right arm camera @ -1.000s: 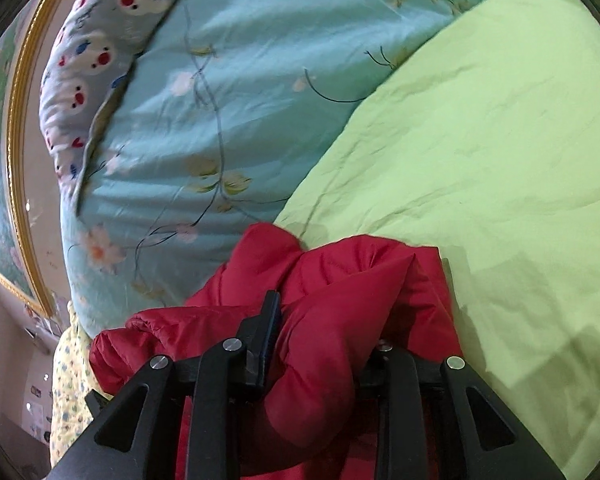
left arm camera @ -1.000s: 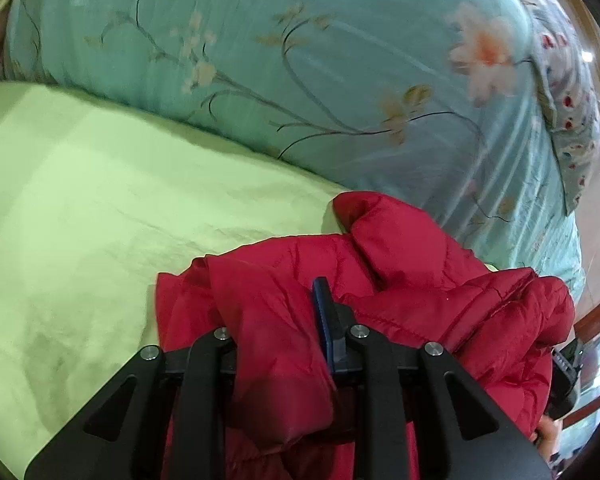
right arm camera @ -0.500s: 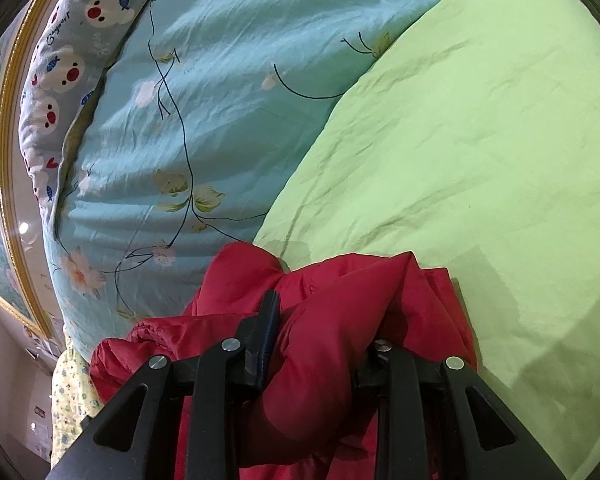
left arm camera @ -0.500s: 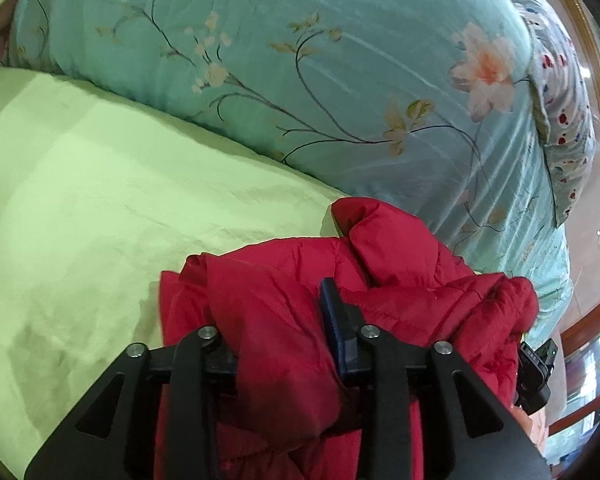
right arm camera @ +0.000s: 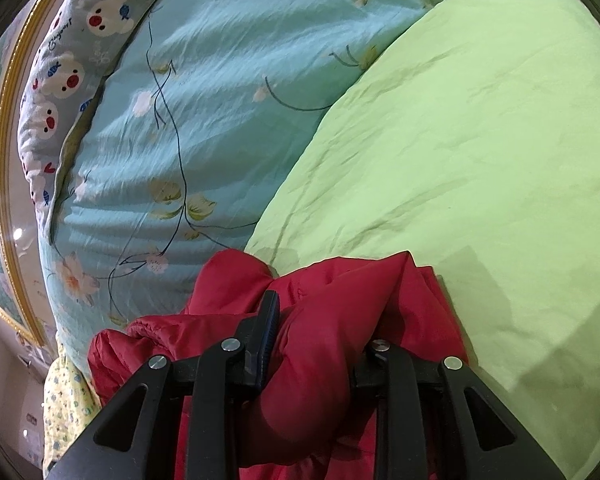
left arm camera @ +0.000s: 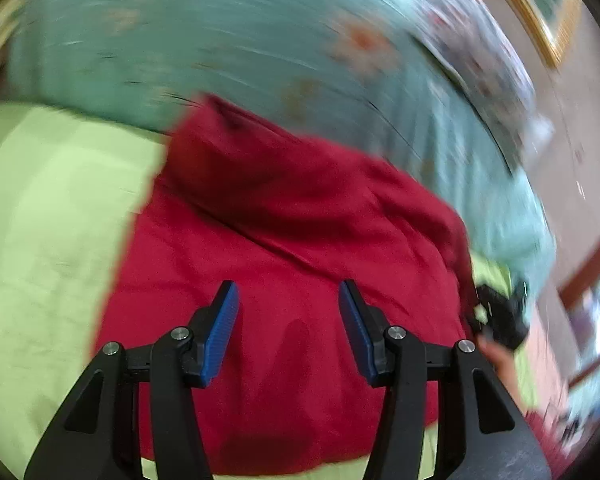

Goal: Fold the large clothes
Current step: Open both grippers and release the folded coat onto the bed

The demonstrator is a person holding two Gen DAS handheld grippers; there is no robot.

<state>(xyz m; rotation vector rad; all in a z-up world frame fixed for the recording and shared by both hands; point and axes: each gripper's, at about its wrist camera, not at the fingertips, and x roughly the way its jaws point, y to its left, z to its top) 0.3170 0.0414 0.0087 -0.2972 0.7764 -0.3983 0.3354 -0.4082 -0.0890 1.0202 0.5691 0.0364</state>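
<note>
A red padded jacket (left arm camera: 300, 216) lies bunched on the green bedsheet (left arm camera: 48, 216). The left wrist view is motion-blurred. My left gripper (left arm camera: 288, 316) is open, its blue pads apart and empty, just above the jacket. In the right wrist view my right gripper (right arm camera: 320, 340) is shut on a thick fold of the red jacket (right arm camera: 320, 320), which bulges between the jaws and hides the right fingertip. The right gripper's black body (left arm camera: 500, 316) shows at the jacket's right edge in the left wrist view.
A teal floral quilt (right arm camera: 204, 112) is piled along the bed's far side, beside the jacket. A grey pillow with a bear print (right arm camera: 60, 80) lies behind it, against a gold-framed headboard (right arm camera: 4, 120). Green sheet (right arm camera: 480, 152) spreads to the right.
My left gripper has opened and let go of the jacket, and the jacket now lies spread lower in its view. The right gripper still holds its fold.
</note>
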